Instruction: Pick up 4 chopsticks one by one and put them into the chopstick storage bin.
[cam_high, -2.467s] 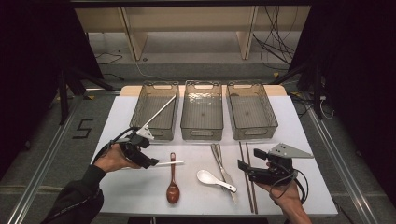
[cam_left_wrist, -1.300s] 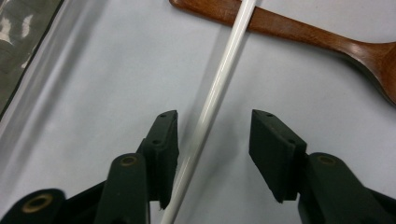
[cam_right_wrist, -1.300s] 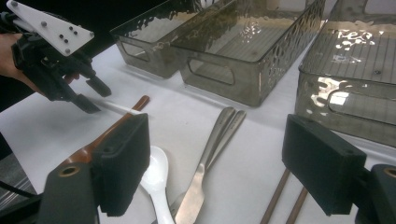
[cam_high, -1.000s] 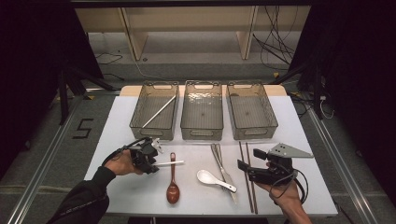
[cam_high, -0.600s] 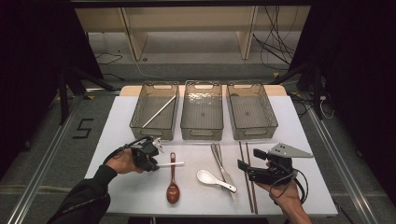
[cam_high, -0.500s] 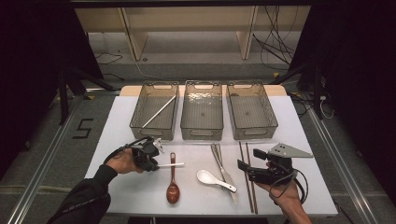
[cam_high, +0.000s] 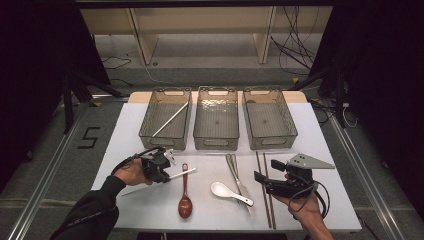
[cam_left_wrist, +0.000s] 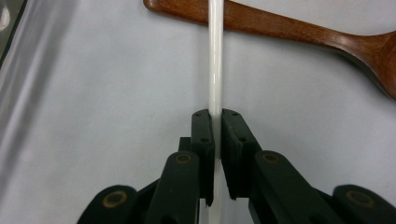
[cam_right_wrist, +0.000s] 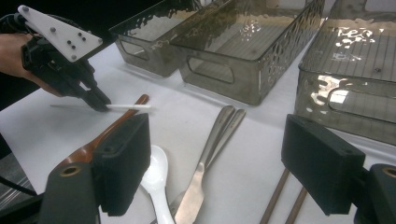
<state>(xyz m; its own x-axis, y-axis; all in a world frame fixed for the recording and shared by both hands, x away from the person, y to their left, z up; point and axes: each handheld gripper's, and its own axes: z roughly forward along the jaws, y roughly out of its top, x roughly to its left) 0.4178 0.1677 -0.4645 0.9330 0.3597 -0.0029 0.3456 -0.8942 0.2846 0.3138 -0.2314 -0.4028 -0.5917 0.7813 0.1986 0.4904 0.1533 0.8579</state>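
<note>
A white chopstick (cam_high: 181, 174) lies on the white table, left of a wooden spoon (cam_high: 185, 200). My left gripper (cam_high: 166, 175) is shut on it; its jaws have just been closing. In the left gripper view the pads pinch the white chopstick (cam_left_wrist: 215, 70), whose far end crosses the wooden spoon's handle (cam_left_wrist: 280, 29). My right gripper (cam_high: 260, 182) rests open at the front right, with nothing between its jaws. The right gripper view has the left gripper (cam_right_wrist: 100, 105) holding the chopstick (cam_right_wrist: 128, 107) low over the table.
Three clear bins stand in a row at the back; the left bin (cam_high: 145, 131) holds another white chopstick (cam_high: 170, 120). A white ceramic spoon (cam_high: 225, 191), metal cutlery (cam_high: 236, 172) and two brown chopsticks (cam_high: 264, 192) lie between the hands.
The left hand came back from the left bin, leaving one white chopstick in it, and settled at the chopstick beside the wooden spoon. The right hand kept still.
</note>
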